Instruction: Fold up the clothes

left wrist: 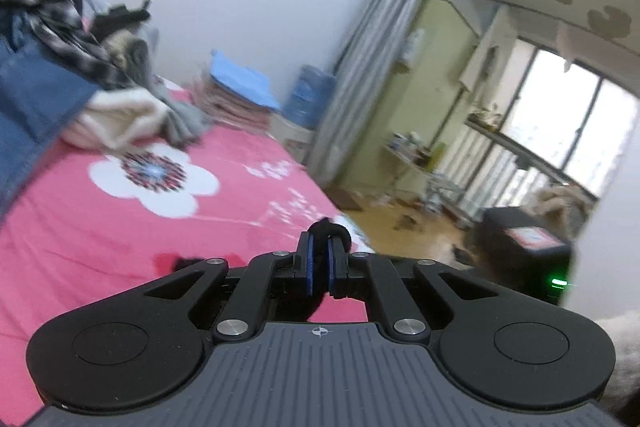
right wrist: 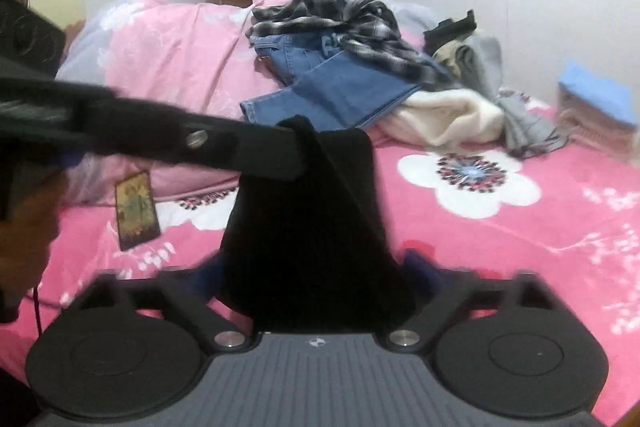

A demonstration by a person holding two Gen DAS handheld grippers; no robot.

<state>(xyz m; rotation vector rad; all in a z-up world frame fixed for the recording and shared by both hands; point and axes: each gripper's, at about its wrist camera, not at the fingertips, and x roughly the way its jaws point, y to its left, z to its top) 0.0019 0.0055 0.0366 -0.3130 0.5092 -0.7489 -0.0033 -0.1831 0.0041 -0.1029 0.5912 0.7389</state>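
Black garment (right wrist: 316, 223) hangs (pinched) from left hand-held gripper (left wrist: 320, 251).

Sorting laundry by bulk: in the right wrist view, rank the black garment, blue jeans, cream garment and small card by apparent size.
1. black garment, though nearness inflates it
2. blue jeans
3. cream garment
4. small card

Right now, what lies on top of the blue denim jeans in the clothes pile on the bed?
A crumpled black-and-white plaid shirt is draped over the blue denim jeans, covering their upper right part. A cream fleece garment lies beside them. What is beneath the jeans is hidden.
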